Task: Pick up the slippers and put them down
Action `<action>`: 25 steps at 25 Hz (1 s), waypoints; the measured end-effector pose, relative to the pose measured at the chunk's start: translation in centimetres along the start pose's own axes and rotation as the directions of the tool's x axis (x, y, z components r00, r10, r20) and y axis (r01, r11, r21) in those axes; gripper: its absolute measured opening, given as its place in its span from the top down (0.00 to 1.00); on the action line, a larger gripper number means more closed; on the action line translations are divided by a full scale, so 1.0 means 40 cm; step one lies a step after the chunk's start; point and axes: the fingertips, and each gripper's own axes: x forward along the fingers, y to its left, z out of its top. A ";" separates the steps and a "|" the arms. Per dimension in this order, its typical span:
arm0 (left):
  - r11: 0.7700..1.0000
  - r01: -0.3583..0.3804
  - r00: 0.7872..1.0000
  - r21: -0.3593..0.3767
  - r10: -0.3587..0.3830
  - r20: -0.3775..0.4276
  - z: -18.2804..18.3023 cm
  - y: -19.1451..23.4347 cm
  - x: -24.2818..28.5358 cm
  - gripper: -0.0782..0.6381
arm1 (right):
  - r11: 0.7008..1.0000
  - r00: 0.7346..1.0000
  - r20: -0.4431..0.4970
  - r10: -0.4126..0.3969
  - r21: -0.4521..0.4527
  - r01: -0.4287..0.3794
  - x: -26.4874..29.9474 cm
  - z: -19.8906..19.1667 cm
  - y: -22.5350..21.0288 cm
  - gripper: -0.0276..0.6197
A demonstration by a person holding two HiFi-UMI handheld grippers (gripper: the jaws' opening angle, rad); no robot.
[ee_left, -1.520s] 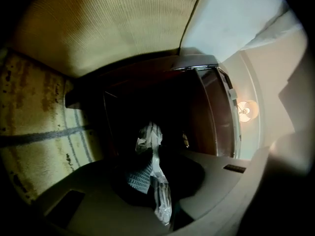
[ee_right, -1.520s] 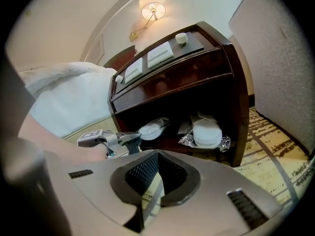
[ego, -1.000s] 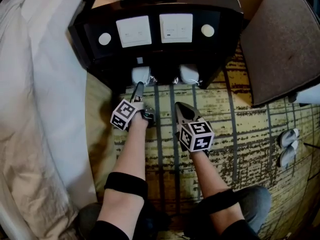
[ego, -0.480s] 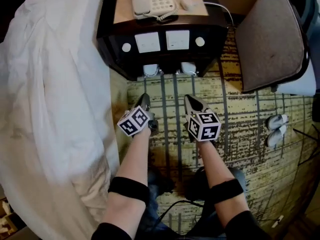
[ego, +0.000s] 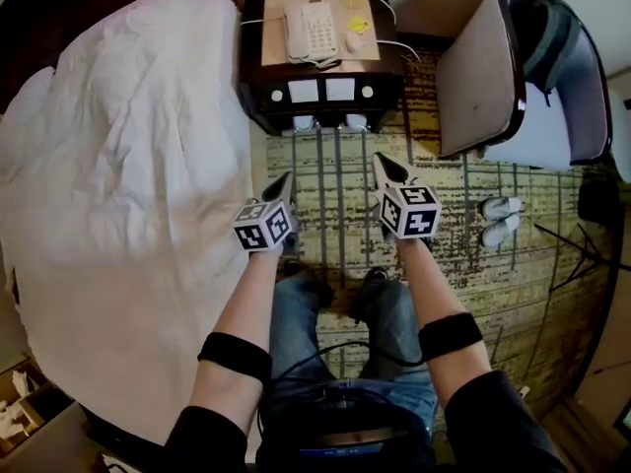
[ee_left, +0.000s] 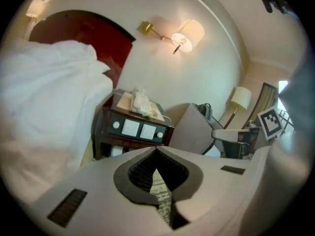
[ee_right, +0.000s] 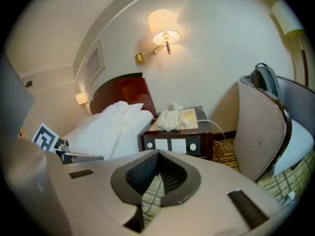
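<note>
White slippers (ego: 501,220) lie side by side on the patterned carpet (ego: 454,264) beside the armchair (ego: 483,77), long axes across the head view, nearer the right tongs (ego: 381,161) than the left tongs (ego: 285,178), both pressed together and empty.

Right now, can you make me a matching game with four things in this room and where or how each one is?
Things:
1. telephone
2. loose slippers
3. wall lamp
4. right tool

Places or states:
A. shut, holding nothing
B. on top of the nightstand
C. on the wall, switched on
D. on the carpet by the armchair

Pairs: 1-B, 2-D, 3-C, 4-A.
</note>
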 end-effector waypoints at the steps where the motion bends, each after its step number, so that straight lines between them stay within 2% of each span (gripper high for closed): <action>1: 1.000 0.005 1.000 0.013 -0.005 0.008 0.040 -0.040 -0.051 0.88 | 1.000 1.000 0.005 0.005 -0.017 -0.005 -0.048 0.050 0.018 0.95; 7: 0.996 0.015 0.999 0.088 -0.019 0.048 0.216 -0.229 -0.324 0.88 | 0.997 1.000 0.023 0.011 -0.076 -0.009 -0.318 0.259 0.098 0.95; 11: 0.994 0.008 0.995 0.109 -0.019 0.096 0.289 -0.313 -0.447 0.88 | 0.993 0.999 0.034 0.019 -0.115 -0.015 -0.457 0.324 0.122 0.95; 20: 0.992 -0.019 0.985 0.129 -0.004 0.173 0.312 -0.392 -0.607 0.88 | 0.985 0.996 0.067 0.052 -0.167 -0.040 -0.635 0.358 0.148 0.95; 25: 0.981 -0.031 0.986 0.190 -0.001 0.167 0.282 -0.432 -0.668 0.88 | 0.985 0.995 0.075 0.059 -0.168 -0.046 -0.710 0.341 0.144 0.95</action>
